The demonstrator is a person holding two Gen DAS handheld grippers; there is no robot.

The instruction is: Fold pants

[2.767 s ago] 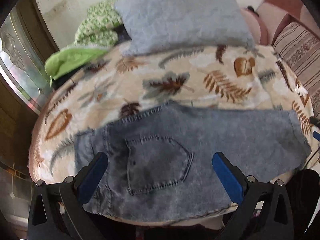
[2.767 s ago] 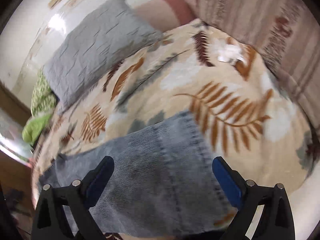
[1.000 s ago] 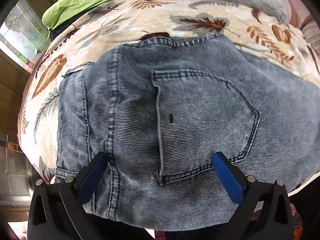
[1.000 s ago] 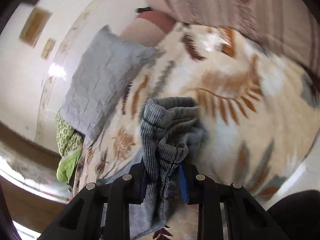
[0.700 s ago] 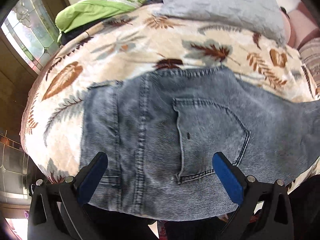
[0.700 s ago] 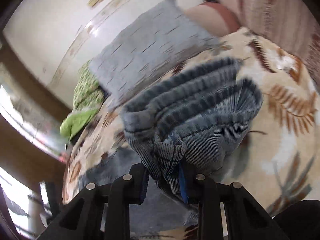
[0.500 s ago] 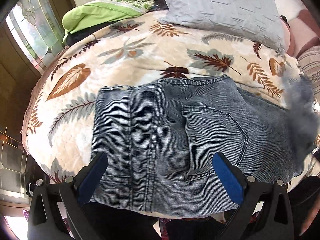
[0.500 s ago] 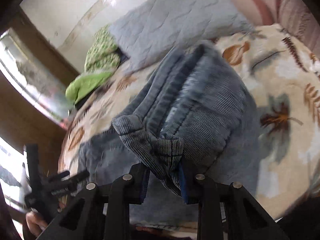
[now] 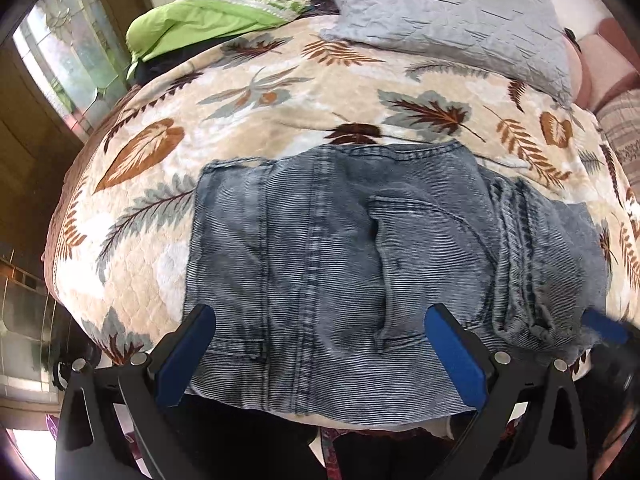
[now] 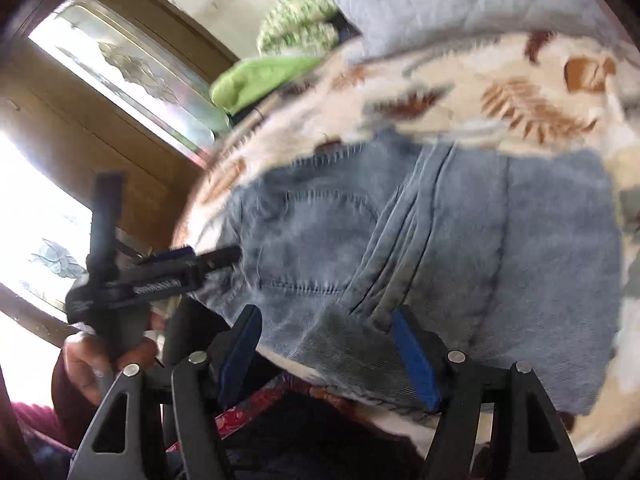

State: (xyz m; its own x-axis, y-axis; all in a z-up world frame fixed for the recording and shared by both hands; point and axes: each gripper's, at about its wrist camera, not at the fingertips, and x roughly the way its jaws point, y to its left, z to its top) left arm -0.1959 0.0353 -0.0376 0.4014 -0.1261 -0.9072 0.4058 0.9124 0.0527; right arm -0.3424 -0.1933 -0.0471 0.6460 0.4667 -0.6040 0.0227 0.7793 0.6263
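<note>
Pants [image 9: 340,248] lie under and ahead of the left gripper [image 9: 320,352], whose fingers are spread wide with nothing between them. The right gripper [image 10: 326,356] has its fingers parted, hovering at the turned-back leg hem just ahead. To finish this fold well, flatten the ridged hem and square the edges. The denim's long axis runs crosswise to both fingers, waistband leftward, on the leaf-print blanket [image 9: 280,92].

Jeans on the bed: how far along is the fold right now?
Done: the leg ends lie doubled over the seat of the jeans, reaching the back pocket. In hand: nothing; the right hand-held gripper is open at the near edge, and the left hand-held gripper is open too. Left: probably one more fold, then squaring the edges.
</note>
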